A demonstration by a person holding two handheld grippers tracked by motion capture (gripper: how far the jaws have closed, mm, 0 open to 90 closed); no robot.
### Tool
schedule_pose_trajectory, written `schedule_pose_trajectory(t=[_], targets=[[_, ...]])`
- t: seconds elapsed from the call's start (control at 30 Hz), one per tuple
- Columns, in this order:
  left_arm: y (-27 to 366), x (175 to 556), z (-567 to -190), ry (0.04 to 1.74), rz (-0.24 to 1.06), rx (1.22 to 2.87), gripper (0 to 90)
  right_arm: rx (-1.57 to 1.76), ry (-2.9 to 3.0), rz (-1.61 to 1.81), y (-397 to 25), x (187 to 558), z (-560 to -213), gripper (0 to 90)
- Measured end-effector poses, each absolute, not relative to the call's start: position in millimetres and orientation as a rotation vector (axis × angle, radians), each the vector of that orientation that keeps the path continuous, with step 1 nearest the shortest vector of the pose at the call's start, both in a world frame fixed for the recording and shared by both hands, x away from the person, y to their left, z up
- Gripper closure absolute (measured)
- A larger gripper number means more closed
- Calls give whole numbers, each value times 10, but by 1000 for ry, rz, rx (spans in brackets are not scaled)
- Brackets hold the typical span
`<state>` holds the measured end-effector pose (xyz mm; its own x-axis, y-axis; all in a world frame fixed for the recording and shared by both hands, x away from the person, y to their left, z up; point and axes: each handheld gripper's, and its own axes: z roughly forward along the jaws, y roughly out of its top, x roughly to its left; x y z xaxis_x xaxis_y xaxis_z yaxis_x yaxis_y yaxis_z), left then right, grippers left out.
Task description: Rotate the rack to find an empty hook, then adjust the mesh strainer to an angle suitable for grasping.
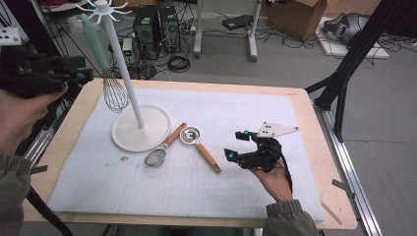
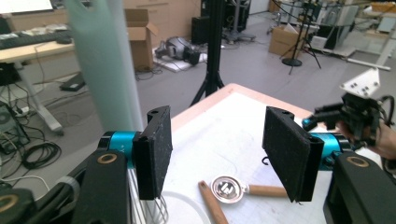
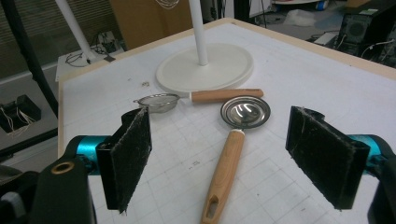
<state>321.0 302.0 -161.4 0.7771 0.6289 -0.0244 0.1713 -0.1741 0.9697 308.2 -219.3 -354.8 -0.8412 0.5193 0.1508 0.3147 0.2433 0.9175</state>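
Grey floor (image 1: 275,73), tangled cables (image 1: 178,63)

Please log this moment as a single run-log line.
left gripper: open, raised beside hanging whisk | right gripper: open, above wooden-handled ladle | strainer: on mat, beside stand base

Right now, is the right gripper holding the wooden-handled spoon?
No. In the right gripper view the right gripper is open, and the spoon lies on the mat between its jaws, untouched.
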Motion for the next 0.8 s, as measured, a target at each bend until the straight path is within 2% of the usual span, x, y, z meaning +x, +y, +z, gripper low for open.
schedule_pose_trajectory(t=[0.37,0.8], targets=[[3011,3050,-1879,627,434,1753,354,802,2341,1618,-2155,3073,-3589,213],[2953,2962,-2187,635,437,1769,326,806,2360,1590,-2141,3052,-3637,213]])
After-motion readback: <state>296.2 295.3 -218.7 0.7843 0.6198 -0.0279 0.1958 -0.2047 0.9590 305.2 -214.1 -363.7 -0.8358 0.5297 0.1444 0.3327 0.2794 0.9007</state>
